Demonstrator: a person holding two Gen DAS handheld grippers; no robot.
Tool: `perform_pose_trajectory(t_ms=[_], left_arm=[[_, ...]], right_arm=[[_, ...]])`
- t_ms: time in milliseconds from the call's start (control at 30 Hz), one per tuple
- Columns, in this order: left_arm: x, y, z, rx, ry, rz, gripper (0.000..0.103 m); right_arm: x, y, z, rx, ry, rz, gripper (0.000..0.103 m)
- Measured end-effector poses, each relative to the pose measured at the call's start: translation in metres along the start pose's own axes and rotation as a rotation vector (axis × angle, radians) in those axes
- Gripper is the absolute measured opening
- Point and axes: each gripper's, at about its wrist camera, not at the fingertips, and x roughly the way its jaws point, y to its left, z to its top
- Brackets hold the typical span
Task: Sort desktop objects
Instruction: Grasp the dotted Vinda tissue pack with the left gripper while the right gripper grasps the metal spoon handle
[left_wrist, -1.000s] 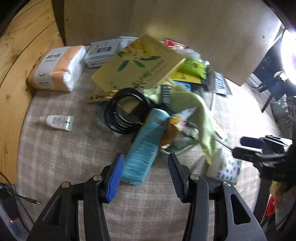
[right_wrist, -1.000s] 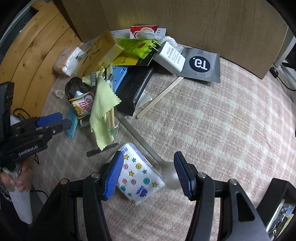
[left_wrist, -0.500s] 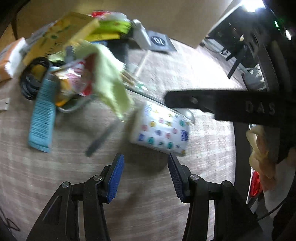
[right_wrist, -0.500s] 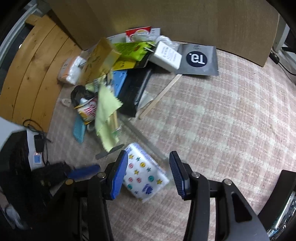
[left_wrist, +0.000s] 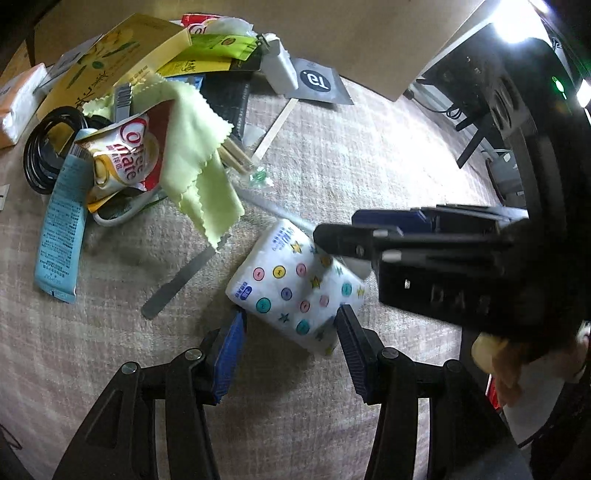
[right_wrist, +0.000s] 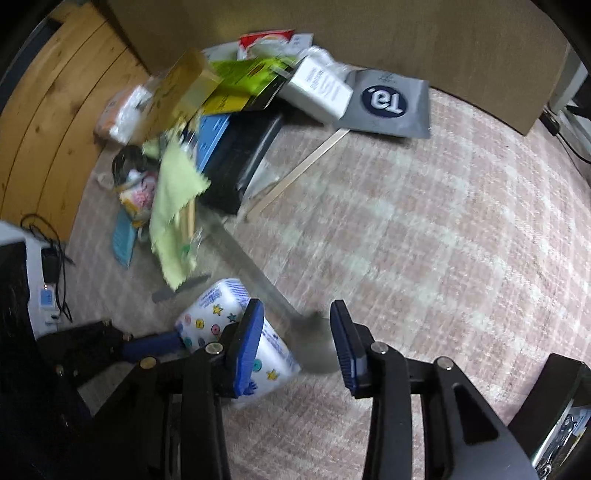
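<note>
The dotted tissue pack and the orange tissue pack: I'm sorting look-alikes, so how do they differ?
The dotted tissue pack is white with coloured dots and stars; the orange tissue pack is plain white and orange. The dotted one lies apart from the pile, just ahead of the open left tongs; the orange one sits at the clutter's far edge. Both are soft, plastic-wrapped packs.
</note>
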Motion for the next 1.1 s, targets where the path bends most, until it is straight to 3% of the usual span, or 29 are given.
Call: perform_pose_trajectory(t_ms=[100,367,533,667,733,867,933,1100], left_arm=[[-0.006,0.003,-0.002,0.004,-0.015,0.023,0.052],[-0.002,0.006,-0.009,0.041,-0.02,0.073,0.058],[0.002,0.003,-0.01,0.039,-0.018,0.101,0.059],[0.009,-0.007,-0.011,0.054,-0.018,0.15,0.059],[0.017,-0.013,-0.009,0.057,-0.007,0.186,0.059],[0.026,-0.024,-0.012,0.111,-0.016,0.282,0.058],[0.026,-0.027,-0.013,0.13,-0.021,0.312,0.052],[0.021,-0.019,-0.016,0.112,-0.03,0.326,0.05]], right_arm=[[0.003,0.004,-0.004,-0.006,0.005,-0.007,0.037],[0.011,0.017,-0.019,0.013,0.047,0.074,0.039],[0.011,0.023,-0.019,-0.028,0.038,0.033,0.038],[0.011,0.019,-0.017,-0.017,0.04,0.021,0.027],[0.011,0.017,-0.016,-0.029,0.042,-0.024,0.014],[0.008,0.006,-0.017,0.004,0.046,-0.001,0.013],[0.007,0.002,-0.018,0.014,0.043,-0.006,0.012],[0.0,-0.012,-0.029,0.041,0.039,-0.033,0.011]])
